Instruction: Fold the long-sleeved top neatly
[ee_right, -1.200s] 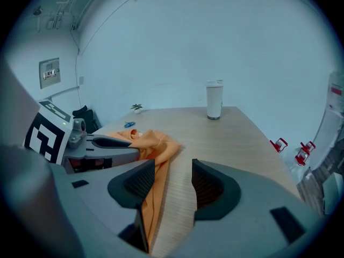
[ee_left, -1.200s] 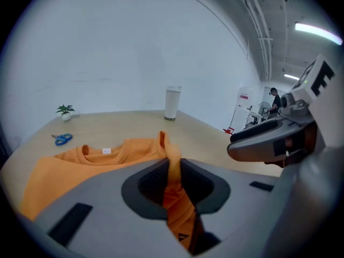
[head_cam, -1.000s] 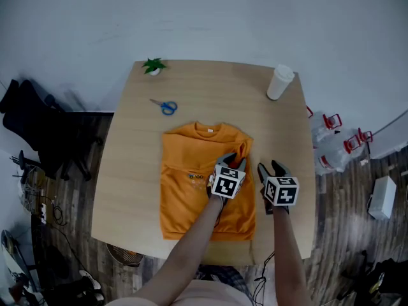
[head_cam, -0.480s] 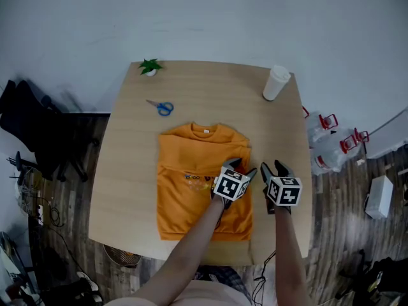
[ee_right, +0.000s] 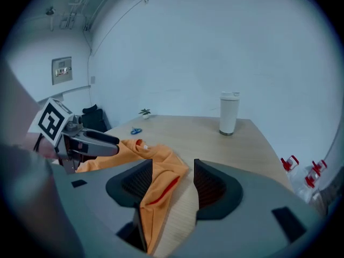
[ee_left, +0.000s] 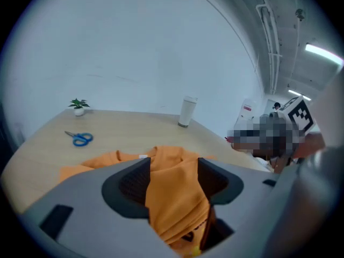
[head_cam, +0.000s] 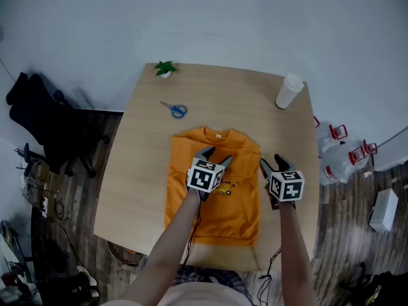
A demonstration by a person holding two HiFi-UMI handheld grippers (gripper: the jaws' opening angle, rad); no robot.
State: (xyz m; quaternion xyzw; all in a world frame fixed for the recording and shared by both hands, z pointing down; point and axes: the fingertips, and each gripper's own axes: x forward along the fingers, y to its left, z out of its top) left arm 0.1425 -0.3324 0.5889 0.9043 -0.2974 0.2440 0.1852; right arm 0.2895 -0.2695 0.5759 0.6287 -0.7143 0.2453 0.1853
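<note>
Slack is given so the long-sleeved top (head_cam: 220,203) can lie flat. Left tongs (head_cam: 217,155), just opened, are held around its loose fabric; right tongs (head_cam: 273,163) are parted too, at its edge.

A lab-like workroom is suggested: bare white walls, exposed ceiling pipes (ee_left: 269,26) and a strip light (ee_left: 323,52) are seen. A black office chair (head_cam: 38,116) stands at the table's (head_cam: 143,145) nine o'clock, loose cables (head_cam: 39,204) at eight, spray bottles (head_cam: 338,132) at three.
</note>
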